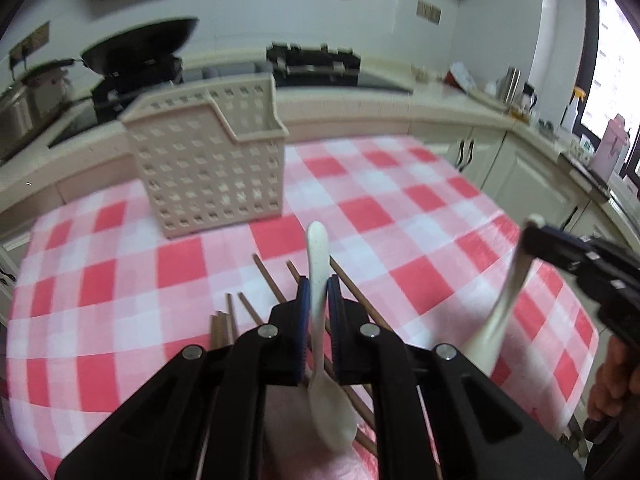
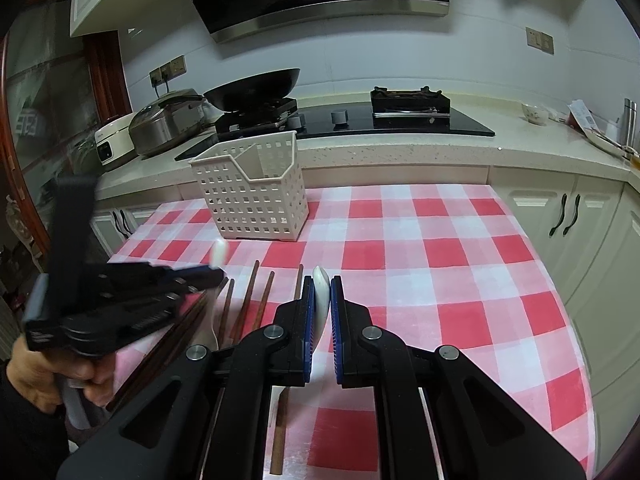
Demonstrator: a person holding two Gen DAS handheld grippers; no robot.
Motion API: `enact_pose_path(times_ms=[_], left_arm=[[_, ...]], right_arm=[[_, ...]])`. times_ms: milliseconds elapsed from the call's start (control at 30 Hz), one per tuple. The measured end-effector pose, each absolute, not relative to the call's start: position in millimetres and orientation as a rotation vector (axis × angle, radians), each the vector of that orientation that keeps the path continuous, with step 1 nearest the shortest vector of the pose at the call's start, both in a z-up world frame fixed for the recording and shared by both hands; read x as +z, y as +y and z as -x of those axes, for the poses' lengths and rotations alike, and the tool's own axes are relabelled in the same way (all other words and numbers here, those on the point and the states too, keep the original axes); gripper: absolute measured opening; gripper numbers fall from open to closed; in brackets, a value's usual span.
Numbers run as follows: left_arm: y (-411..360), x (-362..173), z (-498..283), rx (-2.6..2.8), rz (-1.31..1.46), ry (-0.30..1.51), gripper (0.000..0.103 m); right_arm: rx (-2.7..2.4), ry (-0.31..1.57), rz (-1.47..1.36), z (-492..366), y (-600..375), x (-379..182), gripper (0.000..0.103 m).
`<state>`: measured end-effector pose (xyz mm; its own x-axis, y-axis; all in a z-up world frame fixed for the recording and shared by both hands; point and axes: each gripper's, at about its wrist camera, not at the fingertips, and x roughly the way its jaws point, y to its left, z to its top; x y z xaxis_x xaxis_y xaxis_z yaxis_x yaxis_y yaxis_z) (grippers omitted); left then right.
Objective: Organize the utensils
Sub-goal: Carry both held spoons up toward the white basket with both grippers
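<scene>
My left gripper is shut on a white spoon, lifted above the table with its bowl hanging down near the camera. My right gripper is shut on a second white spoon. In the left wrist view the right gripper shows at the right with its spoon hanging down. In the right wrist view the left gripper shows at the left, blurred. Several brown chopsticks lie on the checked cloth below both grippers. The beige perforated utensil basket stands upright at the table's far side, also in the right wrist view.
The red and white checked tablecloth covers the table. Behind it runs a kitchen counter with a stove, a wok and a rice cooker. Cabinets stand to the right.
</scene>
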<state>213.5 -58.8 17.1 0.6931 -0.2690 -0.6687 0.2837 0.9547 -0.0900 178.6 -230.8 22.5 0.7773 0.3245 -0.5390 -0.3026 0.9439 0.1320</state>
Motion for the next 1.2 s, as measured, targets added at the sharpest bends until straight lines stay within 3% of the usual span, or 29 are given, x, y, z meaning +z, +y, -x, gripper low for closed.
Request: enact_pose_path(times_ms=[567,933,1200], left_arm=[[-27.0,57.9,-185.8,-0.284,0.006,0.606,0.004],[4.2,79.4,-187.5,-0.255,0.038,0.556,0.004],[24.5,87.8,-193.0,-0.223,0.054,0.544,0.004]], right_arm=[[0.321,0.493,0.011,-195.3,-205.6,59.0,0.008],[0.233,0.324,-0.070,-283.9,-176.8,113.0,0.008],[0.188,0.278,-0.113,-344.4,-147.1,114.2,0.008]])
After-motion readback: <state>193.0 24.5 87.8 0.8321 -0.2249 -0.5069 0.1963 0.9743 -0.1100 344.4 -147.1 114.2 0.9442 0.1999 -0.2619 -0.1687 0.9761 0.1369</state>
